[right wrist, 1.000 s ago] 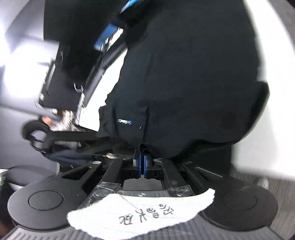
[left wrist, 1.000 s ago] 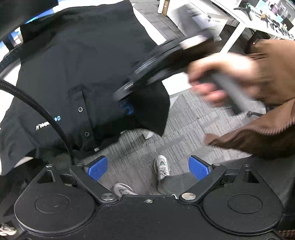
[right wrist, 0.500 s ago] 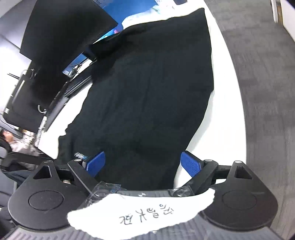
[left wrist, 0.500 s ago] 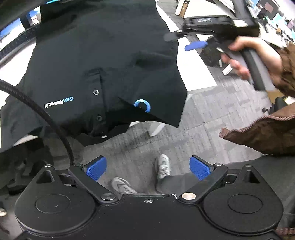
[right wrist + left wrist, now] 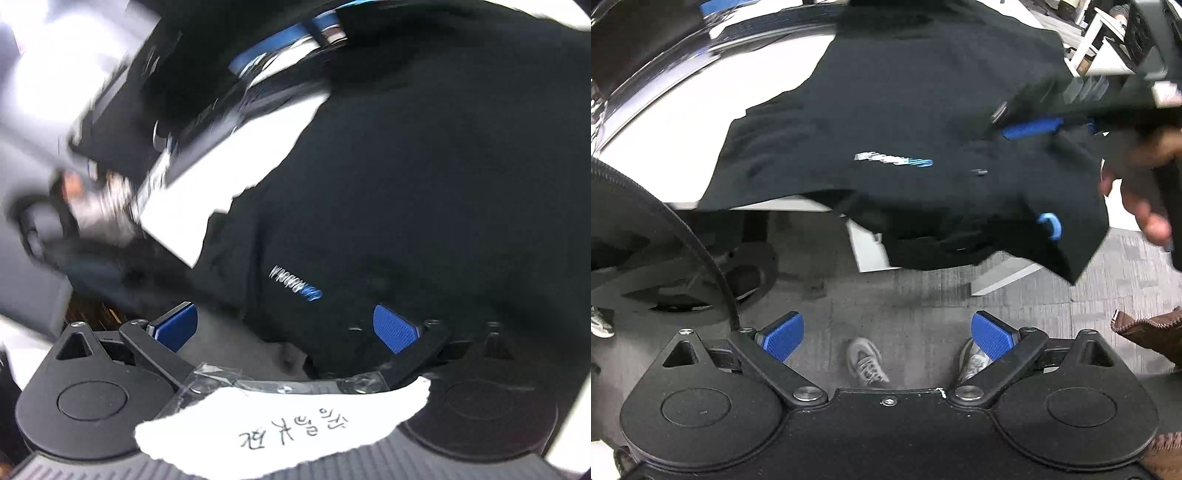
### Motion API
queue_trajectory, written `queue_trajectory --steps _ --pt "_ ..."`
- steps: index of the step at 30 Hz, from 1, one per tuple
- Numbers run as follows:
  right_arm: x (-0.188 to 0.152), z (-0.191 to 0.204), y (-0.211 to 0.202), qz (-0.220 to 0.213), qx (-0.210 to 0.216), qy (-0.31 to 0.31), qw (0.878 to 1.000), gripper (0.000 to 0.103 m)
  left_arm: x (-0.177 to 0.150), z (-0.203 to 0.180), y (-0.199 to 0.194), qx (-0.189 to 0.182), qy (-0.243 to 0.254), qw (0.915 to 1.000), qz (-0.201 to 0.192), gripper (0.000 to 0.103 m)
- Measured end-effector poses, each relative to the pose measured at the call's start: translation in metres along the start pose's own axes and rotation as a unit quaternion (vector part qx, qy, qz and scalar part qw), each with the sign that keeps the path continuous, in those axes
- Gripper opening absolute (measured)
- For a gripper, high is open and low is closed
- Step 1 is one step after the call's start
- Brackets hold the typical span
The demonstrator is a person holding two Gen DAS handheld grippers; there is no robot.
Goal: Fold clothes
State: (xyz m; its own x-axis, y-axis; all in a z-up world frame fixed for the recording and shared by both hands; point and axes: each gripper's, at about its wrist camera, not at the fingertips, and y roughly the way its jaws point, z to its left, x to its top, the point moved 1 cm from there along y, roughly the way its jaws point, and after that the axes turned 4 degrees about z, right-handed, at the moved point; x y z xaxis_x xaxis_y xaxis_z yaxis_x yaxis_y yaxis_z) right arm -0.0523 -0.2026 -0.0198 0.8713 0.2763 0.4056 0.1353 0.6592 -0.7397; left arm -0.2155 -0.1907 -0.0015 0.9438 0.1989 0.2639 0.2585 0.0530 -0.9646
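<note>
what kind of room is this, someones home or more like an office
Most likely an office or lab, not a home. The black shirt lies on a white table over grey carpet tiles, and more white desks stand in the background.

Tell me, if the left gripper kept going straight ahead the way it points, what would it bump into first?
Probably the black shirt, where it hangs over the edge of the white table. The left gripper is open and empty, with only floor and shoes seen between its fingers. Depth is hard to judge, so it might pass under the hanging edge.
</note>
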Motion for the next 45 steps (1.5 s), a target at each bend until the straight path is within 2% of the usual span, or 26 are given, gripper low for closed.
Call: queue_trajectory --steps 2,4,7,10,13,14,15,16,18,20,22,23,24,25,26,28,29,31,33,34,35,37,39,41,43,45 --pt "0.0 0.051 0.03 -0.004 -0.063 -0.119 0.991 0.102 -0.007 0.021 -0.003 -0.007 0.009 0.9999 0.006 0.097" --pt "-0.003 0.098 0.067 0.0 -0.116 -0.235 0.965 0.102 -0.016 0.043 -0.004 -0.015 0.008 0.9998 0.012 0.097" --pt "-0.014 0.154 0.121 0.023 -0.191 -0.375 0.907 0.102 -0.031 0.08 -0.003 -0.027 -0.019 0.9992 0.022 0.097" --pt "-0.025 0.195 0.19 0.059 -0.226 -0.476 0.848 0.09 -0.045 0.118 -0.002 -0.039 -0.045 0.9977 0.032 0.097" --pt "-0.029 0.214 0.235 0.1 -0.238 -0.517 0.816 0.056 -0.055 0.148 -0.004 -0.036 -0.06 0.9971 0.031 0.097" --pt "-0.027 0.219 0.248 0.116 -0.241 -0.517 0.813 0.028 -0.058 0.157 -0.004 -0.036 -0.064 0.9968 0.031 0.097" --pt "-0.021 0.222 0.251 0.118 -0.246 -0.506 0.818 0.005 -0.055 0.161 -0.004 -0.04 -0.059 0.997 0.028 0.097" --pt "-0.013 0.221 0.244 0.113 -0.238 -0.473 0.841 0.001 -0.051 0.163 -0.003 -0.045 -0.053 0.9973 0.025 0.097" --pt "0.009 0.212 0.217 0.093 -0.212 -0.377 0.897 0.001 -0.043 0.169 -0.002 -0.055 -0.039 0.9975 0.019 0.097" --pt "0.027 0.194 0.175 0.043 -0.204 -0.262 0.942 0.001 -0.035 0.174 0.0 -0.065 -0.026 0.9975 0.012 0.097" --pt "0.033 0.158 0.123 -0.023 -0.196 -0.125 0.972 0.001 -0.027 0.179 0.001 -0.075 -0.013 0.9971 0.006 0.097" --pt "0.028 0.135 0.1 -0.058 -0.188 -0.043 0.98 0.001 -0.023 0.182 0.001 -0.08 -0.006 0.9968 0.003 0.097" --pt "0.02 0.108 0.079 -0.095 -0.177 0.043 0.979 0.001 -0.019 0.184 0.002 -0.085 0.0 0.9964 -0.001 0.097" --pt "0.012 0.082 0.058 -0.13 -0.165 0.129 0.969 0.002 -0.012 0.181 0.003 -0.091 0.011 0.9958 -0.003 0.097" --pt "0.001 0.055 0.047 -0.147 -0.154 0.205 0.955 0.002 -0.004 0.177 0.005 -0.097 0.022 0.995 -0.006 0.097" --pt "-0.024 0.005 0.038 -0.153 -0.135 0.335 0.92 0.008 0.008 0.169 0.006 -0.106 0.044 0.9933 -0.009 0.097" --pt "-0.034 -0.006 0.031 -0.156 -0.139 0.358 0.91 0.013 0.013 0.165 0.007 -0.11 0.054 0.9924 -0.011 0.097" --pt "-0.051 -0.015 0.014 -0.167 -0.161 0.376 0.897 0.034 0.019 0.156 0.012 -0.113 0.073 0.9909 -0.01 0.097" --pt "-0.068 -0.019 -0.005 -0.181 -0.192 0.38 0.886 0.095 0.023 0.147 0.02 -0.114 0.091 0.9892 -0.005 0.097" --pt "-0.078 -0.016 -0.016 -0.19 -0.218 0.369 0.883 0.102 0.023 0.143 0.025 -0.115 0.102 0.9882 -0.001 0.097" --pt "-0.092 -0.014 -0.026 -0.194 -0.239 0.359 0.881 0.103 0.023 0.137 0.032 -0.112 0.116 0.9869 -0.001 0.098" --pt "-0.123 -0.018 -0.042 -0.186 -0.254 0.358 0.879 0.102 0.019 0.126 0.049 -0.102 0.149 0.9836 -0.01 0.098" --pt "-0.156 -0.025 -0.056 -0.17 -0.255 0.36 0.881 0.102 0.011 0.111 0.07 -0.085 0.199 0.9755 -0.04 0.098" --pt "-0.187 -0.033 -0.065 -0.147 -0.247 0.352 0.891 0.103 -0.002 0.096 0.092 -0.082 0.258 0.9588 -0.086 0.098" --pt "-0.211 -0.042 -0.062 -0.097 -0.235 0.323 0.912 0.103 -0.011 0.081 0.115 -0.092 0.306 0.9395 -0.124 0.099" --pt "-0.234 -0.048 -0.052 -0.041 -0.247 0.265 0.931 0.102 -0.019 0.066 0.139 -0.11 0.348 0.9205 -0.138 0.098"
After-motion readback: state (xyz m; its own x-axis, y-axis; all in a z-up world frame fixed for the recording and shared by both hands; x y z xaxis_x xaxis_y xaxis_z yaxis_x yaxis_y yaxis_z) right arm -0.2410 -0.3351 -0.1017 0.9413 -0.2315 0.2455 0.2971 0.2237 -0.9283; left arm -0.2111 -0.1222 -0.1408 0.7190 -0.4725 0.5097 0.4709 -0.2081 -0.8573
